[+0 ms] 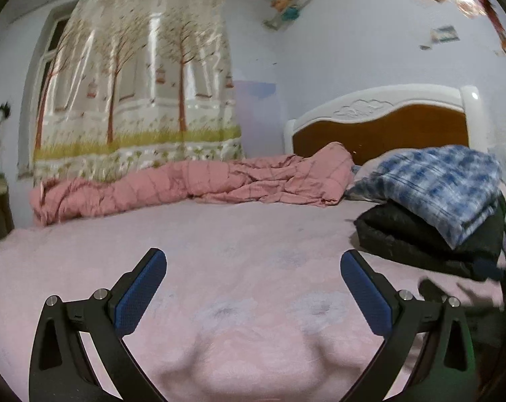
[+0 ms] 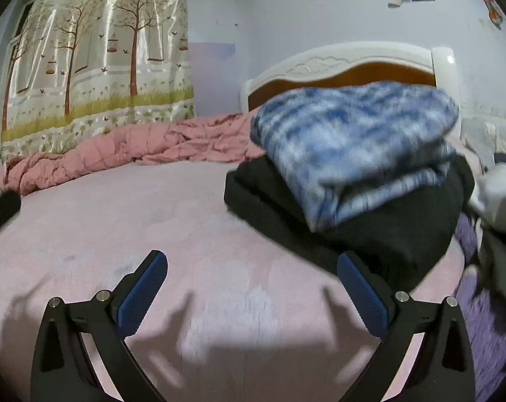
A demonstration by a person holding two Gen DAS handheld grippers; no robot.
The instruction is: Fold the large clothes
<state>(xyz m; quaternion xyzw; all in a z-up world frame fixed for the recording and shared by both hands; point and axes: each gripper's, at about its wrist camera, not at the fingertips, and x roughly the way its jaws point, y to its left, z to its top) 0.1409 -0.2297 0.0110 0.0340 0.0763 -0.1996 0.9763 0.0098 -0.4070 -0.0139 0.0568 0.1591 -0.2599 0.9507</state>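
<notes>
I've got both grippers spread, nothing btwn pads: left gripper (image 1: 253, 293) over pink bed sheet (image 1: 219, 241); right gripper (image 2: 252, 296) just short of folded blue-white top (image 2: 353, 147) on folded black garment (image 2: 393, 234).

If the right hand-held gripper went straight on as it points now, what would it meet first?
Probably the pink bed cover: the open right hand-held gripper tilts slightly down over it. The black folded garment lies just right of that line, though depth is unclear.
</notes>
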